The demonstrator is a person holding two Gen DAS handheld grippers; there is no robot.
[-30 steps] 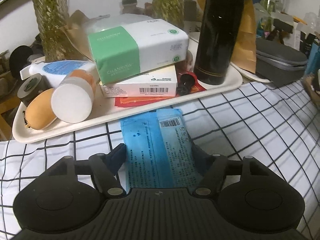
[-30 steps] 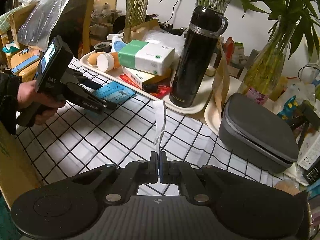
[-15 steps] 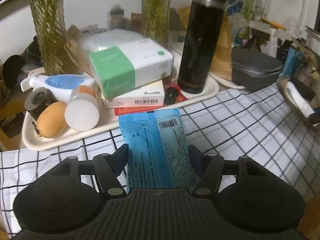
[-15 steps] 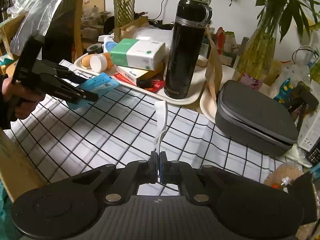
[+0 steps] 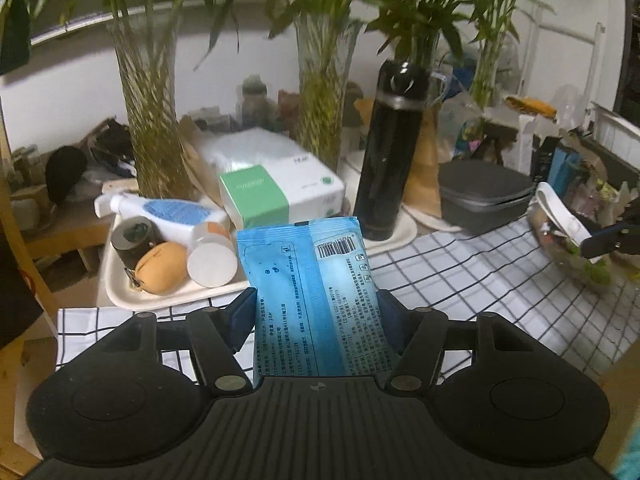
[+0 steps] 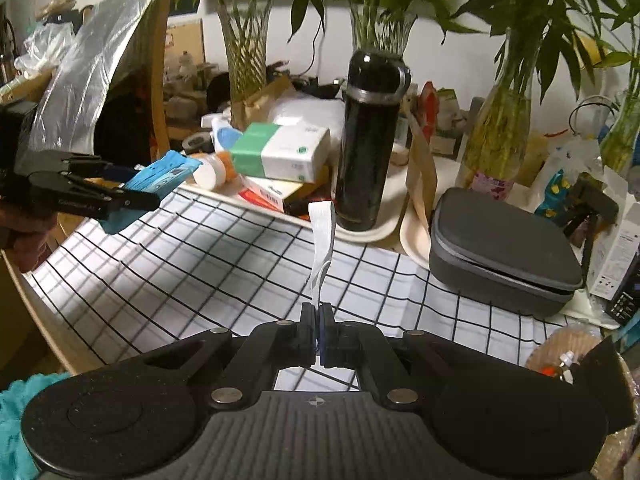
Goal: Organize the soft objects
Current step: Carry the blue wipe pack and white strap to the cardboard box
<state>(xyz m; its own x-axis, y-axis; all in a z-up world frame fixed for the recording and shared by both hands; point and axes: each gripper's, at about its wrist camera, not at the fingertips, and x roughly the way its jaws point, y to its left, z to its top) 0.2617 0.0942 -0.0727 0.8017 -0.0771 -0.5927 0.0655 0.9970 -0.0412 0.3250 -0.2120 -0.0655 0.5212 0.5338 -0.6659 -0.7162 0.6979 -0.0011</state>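
The left hand-held gripper clamps a blue wipes pack by its long sides, the pack's long axis running straight out along the fingers, lifted clear of the checked counter in front of the cream tray. The right hand-held gripper pinches a thin white strip upright, right of that tray. The tray lies directly ahead of the left one, which is nearer it.

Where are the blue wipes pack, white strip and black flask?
blue wipes pack (image 5: pixel 308 280), left wrist view, middle of its printed back.
white strip (image 6: pixel 322 236), right wrist view, upper flat part.
black flask (image 6: pixel 366 148), right wrist view, mid body.
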